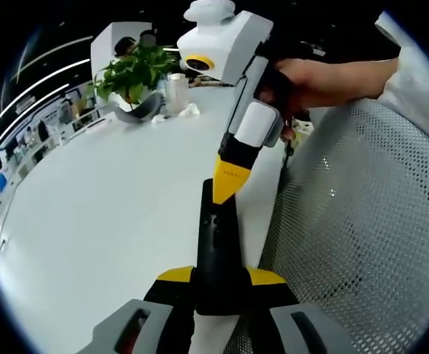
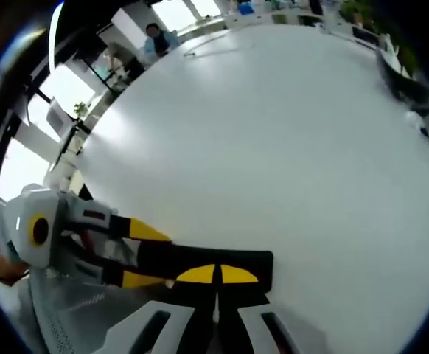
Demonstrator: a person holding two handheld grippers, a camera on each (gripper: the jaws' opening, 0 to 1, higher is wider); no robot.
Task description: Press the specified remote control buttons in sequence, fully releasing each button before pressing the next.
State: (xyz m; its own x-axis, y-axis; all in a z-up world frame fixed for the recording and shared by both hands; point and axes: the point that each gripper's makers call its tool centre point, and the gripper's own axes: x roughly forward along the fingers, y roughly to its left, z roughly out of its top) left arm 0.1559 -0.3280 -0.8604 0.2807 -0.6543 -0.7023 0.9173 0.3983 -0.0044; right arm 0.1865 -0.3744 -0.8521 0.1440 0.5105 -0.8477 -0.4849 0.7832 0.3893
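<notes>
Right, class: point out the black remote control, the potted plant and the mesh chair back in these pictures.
black remote control (image 1: 216,254): left gripper view, middle of its body.
potted plant (image 1: 130,74): left gripper view, on its leaves.
mesh chair back (image 1: 362,221): left gripper view, on the perforated surface.

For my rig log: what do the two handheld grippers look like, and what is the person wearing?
The right gripper has a white body, black handle and yellow-tipped black jaws. The left gripper matches: white housing, yellow ring, yellow-and-black jaws. Grey finger bases show at each view's bottom. A white sleeve covers the arm.
</notes>
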